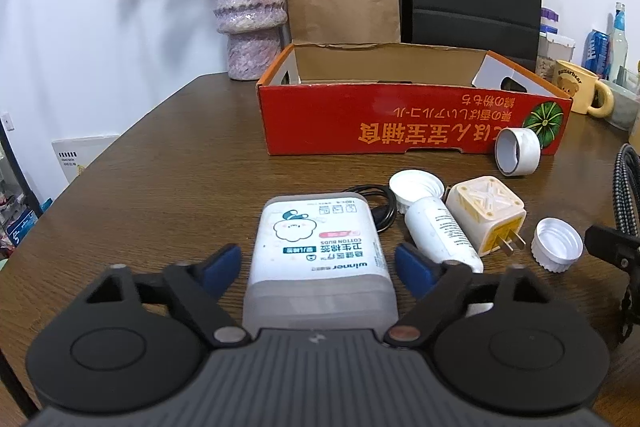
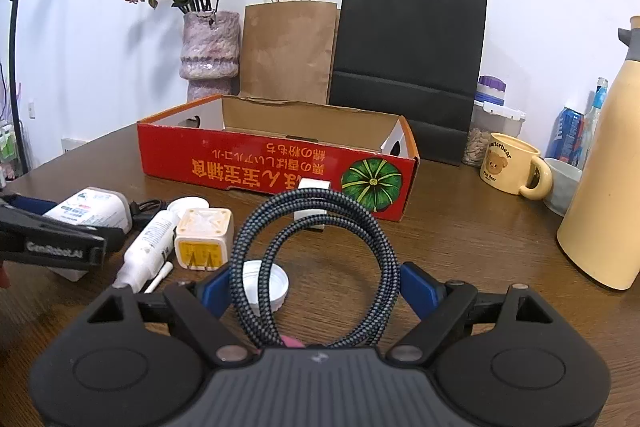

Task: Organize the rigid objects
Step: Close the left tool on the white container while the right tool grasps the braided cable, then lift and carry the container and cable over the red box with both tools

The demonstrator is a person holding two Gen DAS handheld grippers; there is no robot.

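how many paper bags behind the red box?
2. A brown paper bag stands against the wall beside the vase; a black paper bag stands just to its right. Anything behind them is hidden.

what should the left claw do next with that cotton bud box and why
Probably close on the cotton bud box. The left claw is open, its blue pads on either side of the box with gaps showing, and the box lies on the table. Once gripped, it could go into the red cardboard box, which looks empty from here.
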